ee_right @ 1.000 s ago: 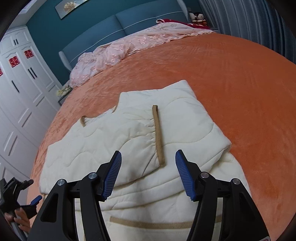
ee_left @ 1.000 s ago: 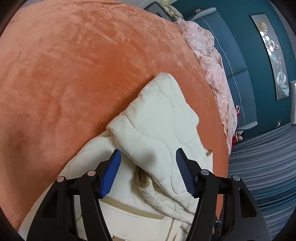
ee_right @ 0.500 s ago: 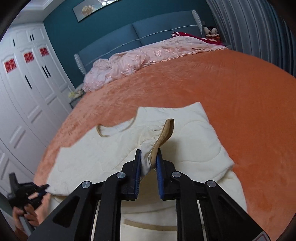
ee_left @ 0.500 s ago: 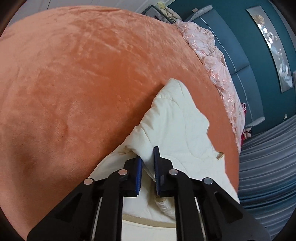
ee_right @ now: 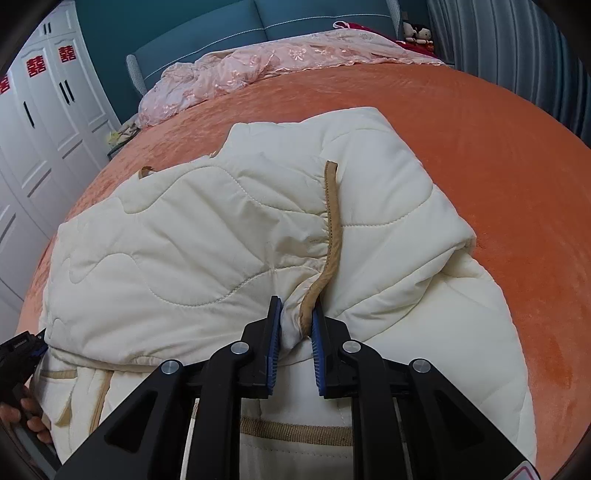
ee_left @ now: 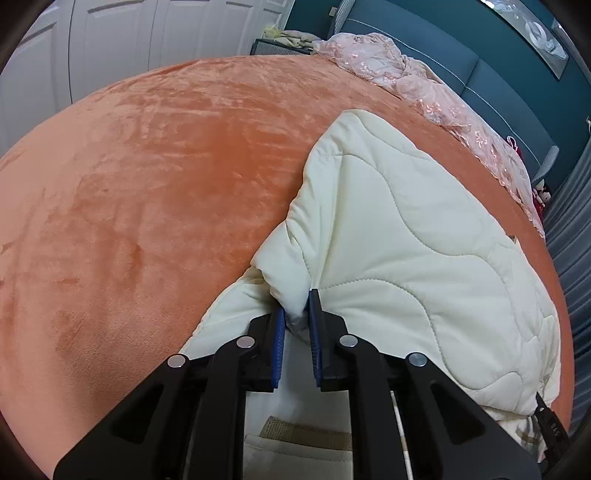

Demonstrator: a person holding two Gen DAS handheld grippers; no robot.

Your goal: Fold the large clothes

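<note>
A cream quilted jacket (ee_left: 399, 236) with tan trim lies on an orange bedspread (ee_left: 147, 177). My left gripper (ee_left: 296, 314) is shut on a pinched fold at the jacket's left edge and lifts it. In the right wrist view the jacket (ee_right: 192, 243) is folded over on itself. My right gripper (ee_right: 296, 321) is shut on the tan-trimmed cuff (ee_right: 330, 221) of the sleeve and holds it raised over the jacket body. The left gripper (ee_right: 18, 350) and the hand that holds it show at the left edge of the right wrist view.
A pink lace coverlet (ee_right: 258, 66) is bunched along the blue headboard (ee_right: 207, 33). White wardrobe doors (ee_right: 44, 110) stand to the left of the bed. Grey curtains (ee_right: 517, 48) hang on the right. Orange bedspread (ee_right: 498, 166) lies bare around the jacket.
Both grippers went from open above the jacket to shut on its fabric. They have since lifted the gripped folds and drawn them toward the near edge.
</note>
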